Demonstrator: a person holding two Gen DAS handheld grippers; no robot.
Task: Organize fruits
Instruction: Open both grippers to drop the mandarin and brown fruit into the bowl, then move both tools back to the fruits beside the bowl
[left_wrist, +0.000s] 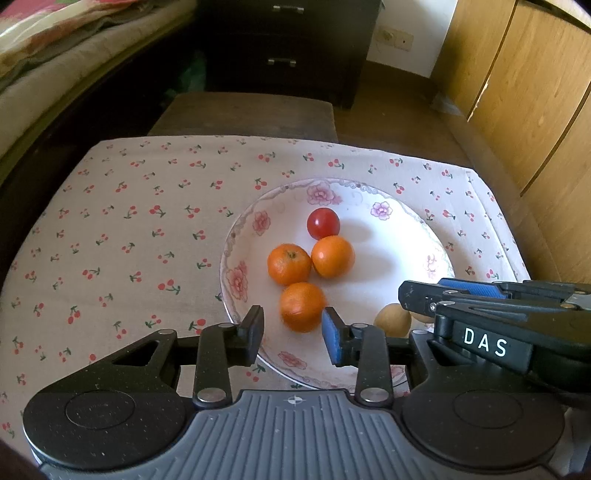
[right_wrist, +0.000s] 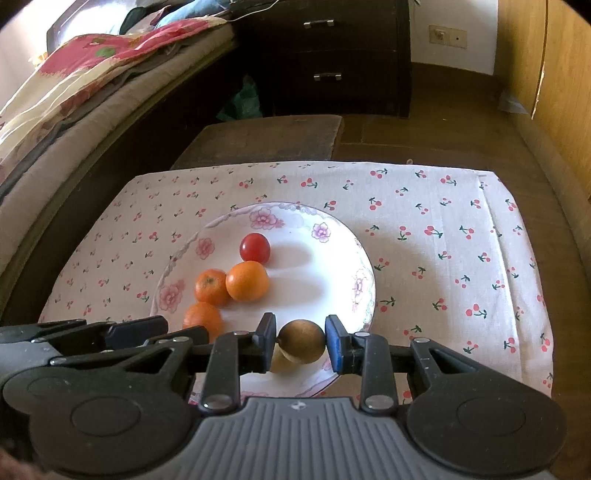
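Right wrist view, nearest first: right gripper (right_wrist: 300, 341) pinches a brown round fruit (right_wrist: 301, 340), both pads pressed on its sides, held over the near rim of the plate (right_wrist: 343, 236). A paler bit shows just under the fruit, can't tell what it is. Left gripper body enters at the left edge of this view, just beside the right one.

Left wrist view: left gripper (left_wrist: 293, 334) has its jaws slightly apart with the nearest orange (left_wrist: 302, 306) sitting in the gap. That orange is blurred. The blue right pad (left_wrist: 330, 334) looks at or almost at its skin, the black left pad stands clear of it, so no grip on it. Right gripper's black arm, lettered DAS, crosses in from the right, and the brown fruit peeks out behind it.

Farther in, on the white flowered plate: two more oranges touching each other, left orange (left_wrist: 289, 263) with its stem end up, right orange (left_wrist: 332, 256) smooth side up. Beyond them a cherry tomato (left_wrist: 323, 223), touching the right orange. Right half of the plate bare.

Plate sits on a cherry-print cloth (left_wrist: 122, 236). Past the cloth a dark wooden bench (right_wrist: 273, 136), then a dark drawer unit (right_wrist: 332, 51). Bed with patterned bedding (right_wrist: 92, 62) along the left, wooden cabinet doors (left_wrist: 524, 85) on the right.
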